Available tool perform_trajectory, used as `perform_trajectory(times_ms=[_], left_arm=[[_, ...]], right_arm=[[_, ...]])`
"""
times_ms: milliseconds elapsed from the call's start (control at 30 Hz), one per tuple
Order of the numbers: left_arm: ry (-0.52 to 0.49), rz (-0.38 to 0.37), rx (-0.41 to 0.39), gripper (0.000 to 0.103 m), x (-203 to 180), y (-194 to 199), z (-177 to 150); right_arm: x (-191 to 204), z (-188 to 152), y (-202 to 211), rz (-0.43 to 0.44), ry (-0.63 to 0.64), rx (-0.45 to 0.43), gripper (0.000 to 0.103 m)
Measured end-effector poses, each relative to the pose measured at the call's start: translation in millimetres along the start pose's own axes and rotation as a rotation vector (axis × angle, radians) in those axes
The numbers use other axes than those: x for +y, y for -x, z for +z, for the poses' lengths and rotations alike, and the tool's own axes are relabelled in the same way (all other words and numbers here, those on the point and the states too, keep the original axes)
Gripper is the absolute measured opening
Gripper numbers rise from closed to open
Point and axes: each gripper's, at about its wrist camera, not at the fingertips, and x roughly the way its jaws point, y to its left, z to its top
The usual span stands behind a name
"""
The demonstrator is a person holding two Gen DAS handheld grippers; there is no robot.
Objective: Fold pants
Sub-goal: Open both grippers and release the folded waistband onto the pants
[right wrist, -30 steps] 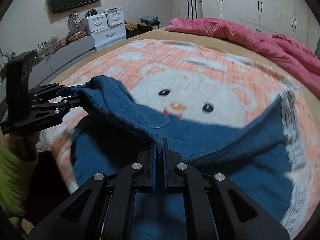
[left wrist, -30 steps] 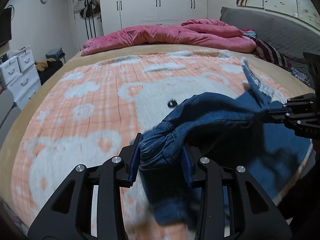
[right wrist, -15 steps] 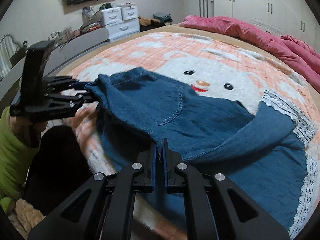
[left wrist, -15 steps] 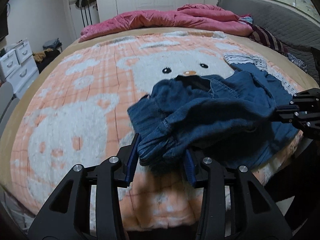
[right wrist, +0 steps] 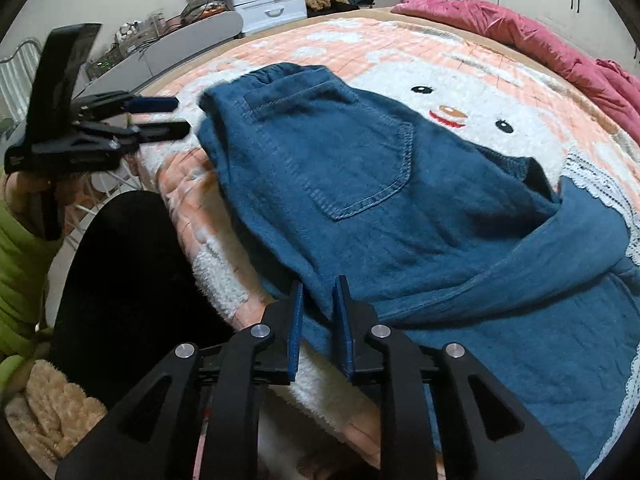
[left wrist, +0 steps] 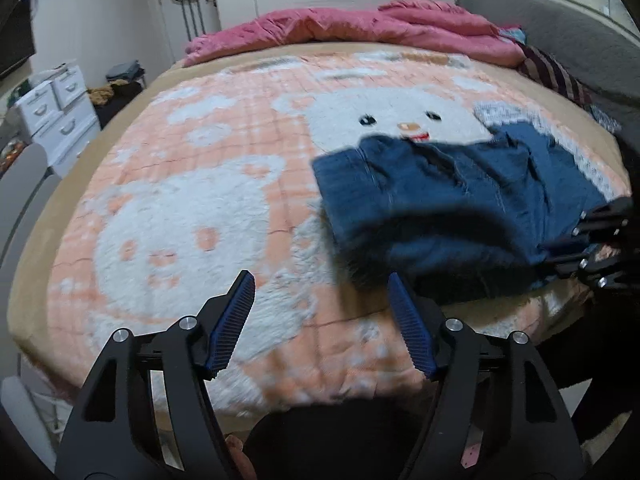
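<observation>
One pair of blue denim pants lies folded on the peach bear-print blanket, near the bed's front edge. Only the right wrist view shows its single back pocket and a lace-trimmed hem at 3 o'clock. The left gripper is opening, empty, with the pants at its 1 o'clock. The right gripper is opening, a fold edge between its pads, seemingly loose.

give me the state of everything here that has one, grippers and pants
left gripper: jaws opening, nothing between them
right gripper: jaws opening, denim edge between them
pants: folded over, lying on the blanket, back pocket up
</observation>
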Motion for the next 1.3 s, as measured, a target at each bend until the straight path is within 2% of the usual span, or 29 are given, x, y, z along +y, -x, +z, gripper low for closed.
perform_trajectory(times_ms=[133, 233, 367, 467, 533, 600, 667, 733, 833, 933, 1067, 1167, 1200, 1233, 1300], left_arm=[[0.031, -0.047, -0.062, 0.061, -6.0, 13.5, 17.1], [0.028, -0.108, -0.093, 0.059, -28.1, 7.0, 38.0], [-0.028, -0.164, -0.047, 0.053, -64.4, -22.5, 47.1], [-0.07, -0.078, 0.042, 0.05, -77.9, -51.6, 31.0], [-0.108, -0.03, 0.041, 0.05, -84.0, -57.5, 19.9], [-0.137, -0.008, 0.033, 0.05, -89.9, -57.1, 16.6], [-0.136, -0.01, 0.036, 0.05, -89.1, -58.3, 17.2], [-0.136, -0.011, 0.033, 0.05, -88.4, -58.3, 16.6], [-0.136, -0.01, 0.032, 0.05, -89.8, -58.1, 17.2], [-0.124, -0.019, 0.027, 0.05, -88.9, -58.4, 17.3], [-0.114, -0.025, 0.022, 0.05, -86.9, -58.3, 18.1], [-0.099, -0.038, 0.004, 0.05, -85.2, -52.1, 20.4], [-0.08, -0.06, -0.007, 0.05, -83.1, -47.6, 21.7], [-0.052, -0.093, -0.02, 0.05, -79.6, -41.8, 22.9], [-0.015, -0.115, -0.039, 0.05, -76.4, -31.7, 26.0]], right_arm=[[-1.2, -3.1, -0.3, 0.022, -0.005, 0.024, 0.019], [-4.7, -5.3, 1.9, 0.038, -0.02, 0.034, 0.019], [-5.3, -11.0, 5.2, 0.047, -0.02, 0.04, 0.02], [-13.0, -11.8, 12.8, 0.104, -0.052, 0.028, 0.022], [-26.2, -11.1, 27.2, 0.182, -0.116, -0.021, 0.022], [-36.9, -8.6, 43.1, 0.202, -0.16, -0.095, 0.026], [-45.9, -4.7, 56.2, 0.167, -0.197, -0.171, 0.035], [-51.3, -1.6, 54.9, 0.113, -0.225, -0.185, 0.036], [-50.4, -1.7, 35.5, 0.049, -0.235, -0.118, 0.036], [-53.0, -6.7, 5.0, -0.018, -0.244, 0.002, 0.035], [-53.0, -9.8, -0.2, -0.012, -0.263, 0.011, 0.035], [-56.0, -12.7, 12.7, 0.018, -0.28, -0.022, 0.038], [-60.1, -10.5, 21.4, 0.032, -0.298, -0.046, 0.047], [-66.9, -10.3, 32.5, 0.043, -0.319, -0.087, 0.05], [-80.6, -11.7, 53.0, 0.006, -0.352, -0.156, 0.052]])
